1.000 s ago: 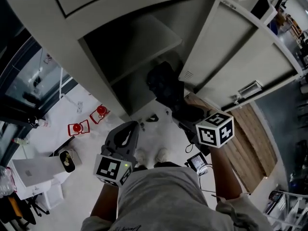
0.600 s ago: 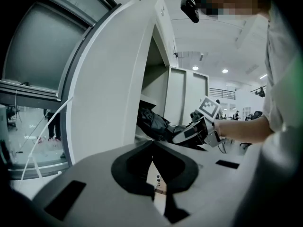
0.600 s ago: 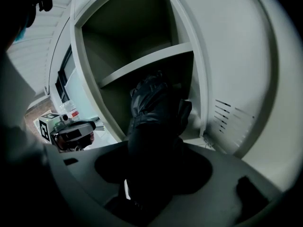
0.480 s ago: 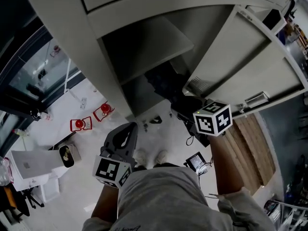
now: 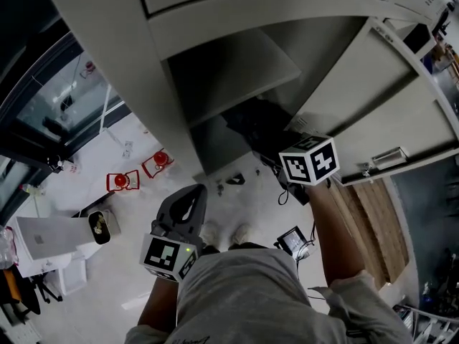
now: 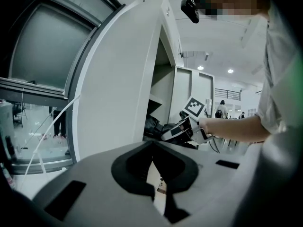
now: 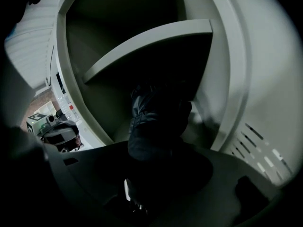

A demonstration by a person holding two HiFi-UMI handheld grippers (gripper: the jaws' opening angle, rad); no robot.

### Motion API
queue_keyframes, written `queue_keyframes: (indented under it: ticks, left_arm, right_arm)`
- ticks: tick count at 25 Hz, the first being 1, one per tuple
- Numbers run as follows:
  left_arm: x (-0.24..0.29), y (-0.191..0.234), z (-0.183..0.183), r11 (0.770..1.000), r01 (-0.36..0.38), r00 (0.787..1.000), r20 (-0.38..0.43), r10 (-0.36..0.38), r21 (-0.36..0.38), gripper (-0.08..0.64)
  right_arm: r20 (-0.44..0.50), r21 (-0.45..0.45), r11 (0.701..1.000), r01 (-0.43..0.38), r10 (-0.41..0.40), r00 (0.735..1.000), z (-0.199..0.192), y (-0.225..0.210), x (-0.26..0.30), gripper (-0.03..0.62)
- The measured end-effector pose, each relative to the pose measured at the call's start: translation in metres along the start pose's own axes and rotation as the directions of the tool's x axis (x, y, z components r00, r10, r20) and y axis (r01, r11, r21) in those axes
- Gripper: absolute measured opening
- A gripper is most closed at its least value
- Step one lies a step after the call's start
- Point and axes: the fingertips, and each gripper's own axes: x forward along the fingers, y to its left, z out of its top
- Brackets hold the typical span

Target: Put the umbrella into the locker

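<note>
The black folded umbrella (image 5: 257,124) is halfway into the locker (image 5: 107,41). Its far end sits in the dark lower compartment, under the shelf (image 5: 237,67), and its near end is in the right gripper (image 5: 281,149). Whether it touches the bottom of the compartment cannot be told.

In the right gripper view the umbrella (image 7: 154,122) fills the space between the jaws, which are clamped on it, and it points past the shelf's front edge. The locker's door (image 5: 373,99) stands open just to the right of this gripper.

The left gripper (image 5: 185,205) hangs low in front of the person, well apart from the umbrella and outside the locker. Its jaws are together with nothing between them, as the left gripper view (image 6: 154,169) shows.

On the pale floor (image 5: 129,264) to the left of the locker lie a small red object (image 5: 122,182) and another one (image 5: 159,163) near it.
</note>
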Motion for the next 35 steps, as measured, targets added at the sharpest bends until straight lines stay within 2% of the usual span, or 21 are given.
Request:
queue_keyframes:
  ticks: [22,35]
  left_arm:
    - [-0.011,0.023,-0.006,0.998,-0.059,0.998,-0.007,0.058,-0.033,0.015]
    - [-0.011,0.028,-0.006,0.998,-0.052,0.999,-0.009,0.052,-0.037,0.015]
  right_arm:
    - [-0.144,-0.130,0.991,0.029,-0.047,0.988,0.011,-0.009,0.056,0.230]
    - [-0.178,-0.221,0.973,0.067,-0.108,0.978,0.008,-0.008,0.066,0.233]
